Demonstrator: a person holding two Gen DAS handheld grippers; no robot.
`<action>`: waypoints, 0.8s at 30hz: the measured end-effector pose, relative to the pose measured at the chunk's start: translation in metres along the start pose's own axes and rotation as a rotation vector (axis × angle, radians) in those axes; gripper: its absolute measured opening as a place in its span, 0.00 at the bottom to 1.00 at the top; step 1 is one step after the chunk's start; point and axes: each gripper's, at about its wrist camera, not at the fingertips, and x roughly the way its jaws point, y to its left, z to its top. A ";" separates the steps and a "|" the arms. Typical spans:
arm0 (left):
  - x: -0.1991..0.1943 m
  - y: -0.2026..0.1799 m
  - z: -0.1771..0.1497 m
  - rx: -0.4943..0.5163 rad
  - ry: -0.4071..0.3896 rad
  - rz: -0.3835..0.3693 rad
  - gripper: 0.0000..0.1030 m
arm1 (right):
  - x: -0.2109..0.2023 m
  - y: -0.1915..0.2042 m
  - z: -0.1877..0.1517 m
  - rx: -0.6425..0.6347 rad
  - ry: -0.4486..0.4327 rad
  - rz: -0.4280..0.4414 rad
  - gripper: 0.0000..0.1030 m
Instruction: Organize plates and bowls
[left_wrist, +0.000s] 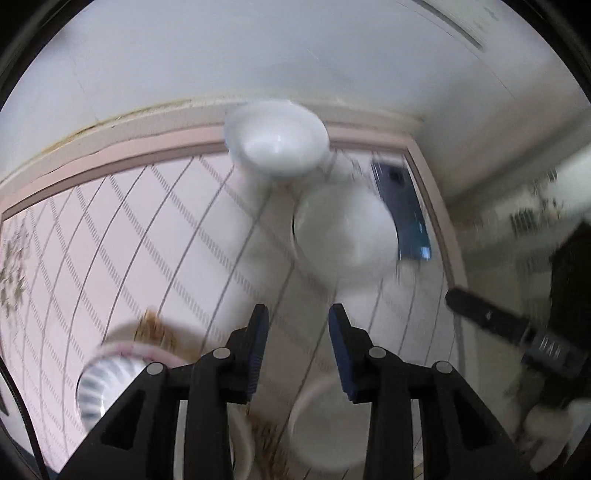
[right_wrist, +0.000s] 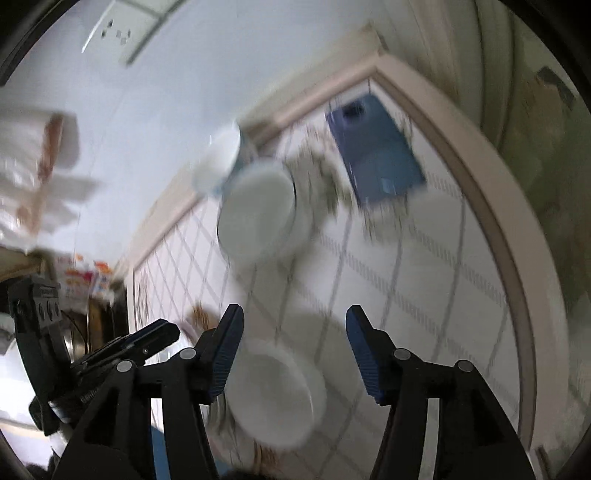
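Observation:
On the pink checked tablecloth (left_wrist: 122, 236) a white bowl (left_wrist: 275, 142) stands at the far edge, and a second white bowl (left_wrist: 343, 229) is nearer. A third white bowl (left_wrist: 317, 424) lies below my left gripper (left_wrist: 299, 308), which is open with nothing between its fingers. A striped bowl with a pink rim (left_wrist: 99, 380) sits at the lower left. In the right wrist view my right gripper (right_wrist: 294, 309) is open and empty above a white bowl (right_wrist: 273, 391). Beyond it are another white bowl (right_wrist: 258, 218) and a further one (right_wrist: 218, 158). Both views are blurred.
A dark blue phone (left_wrist: 402, 206) (right_wrist: 376, 155) lies near the table's far corner. The table's pale raised rim (right_wrist: 491, 206) curves along the right, and a white wall (left_wrist: 258, 55) stands behind it. The other gripper (left_wrist: 480, 314) shows at the right edge of the left wrist view.

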 end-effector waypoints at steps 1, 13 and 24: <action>0.007 0.001 0.011 -0.012 0.008 -0.004 0.30 | 0.007 -0.001 0.012 0.013 -0.007 0.008 0.59; 0.088 -0.012 0.051 0.035 0.124 0.052 0.18 | 0.089 -0.023 0.061 0.128 0.069 -0.002 0.37; 0.085 -0.015 0.047 0.061 0.087 0.066 0.12 | 0.096 0.000 0.054 0.038 0.049 -0.045 0.15</action>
